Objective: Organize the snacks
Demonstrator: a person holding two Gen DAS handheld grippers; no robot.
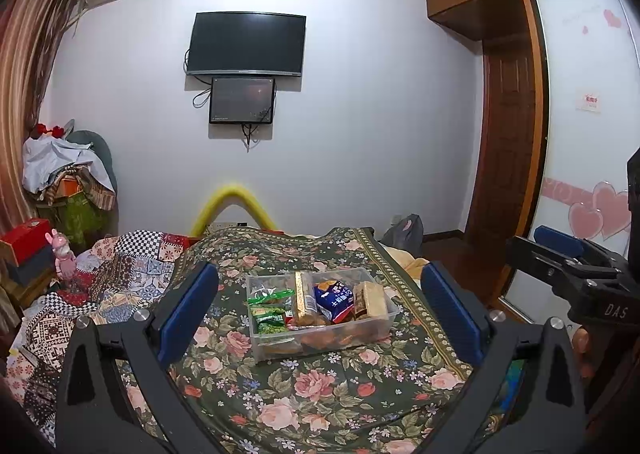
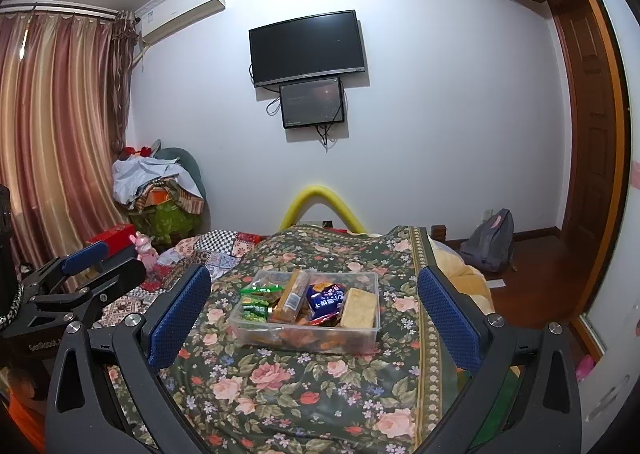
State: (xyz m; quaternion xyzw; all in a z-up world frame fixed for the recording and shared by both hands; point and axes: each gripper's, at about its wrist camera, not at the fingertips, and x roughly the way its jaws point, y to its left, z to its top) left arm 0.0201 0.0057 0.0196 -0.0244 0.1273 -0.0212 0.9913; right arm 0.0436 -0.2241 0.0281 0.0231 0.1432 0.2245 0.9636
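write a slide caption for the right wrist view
Open right gripper facing a clear plastic bin of packaged snacks on a floral bedspread, wall-mounted TV beyond.

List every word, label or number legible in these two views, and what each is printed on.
"DAS": white letters on the right claw, its body, seen from the left wrist view.
"GenRobot": partly cut off, on the left claw, its body, seen from the right wrist view.
Blue snack bag: white Chinese characters, too blurred to read.
Red sign on the wardrobe door: too small.
Air conditioner sticker: unreadable.
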